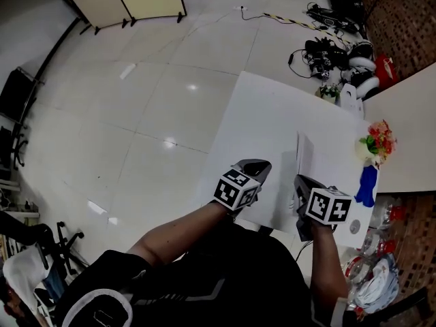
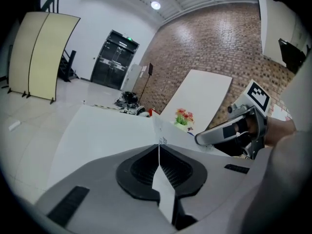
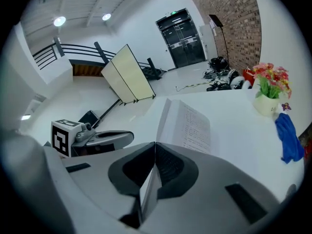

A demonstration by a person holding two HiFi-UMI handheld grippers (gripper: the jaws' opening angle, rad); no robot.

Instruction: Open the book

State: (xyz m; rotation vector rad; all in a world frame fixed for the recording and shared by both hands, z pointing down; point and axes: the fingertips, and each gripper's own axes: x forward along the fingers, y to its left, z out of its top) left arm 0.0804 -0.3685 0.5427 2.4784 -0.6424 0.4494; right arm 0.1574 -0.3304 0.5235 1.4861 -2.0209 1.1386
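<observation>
White table (image 1: 266,107) carrying the book (image 3: 187,126) near the person's edge, partly open with its leaves standing upright. Left claw (image 2: 159,147) is closed tight on a white leaf of the book. Right claw (image 3: 155,145) is likewise closed on its paper. To the right are potted flowers (image 3: 270,89) and a blue cloth (image 3: 287,135).

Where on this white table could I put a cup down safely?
The far end of the table, beyond the book, is bare, and so is the strip along its left edge. The right edge is crowded with the flower pot and blue cloth. The near edge is taken: left gripper and right gripper both pinch the book's pages.
</observation>
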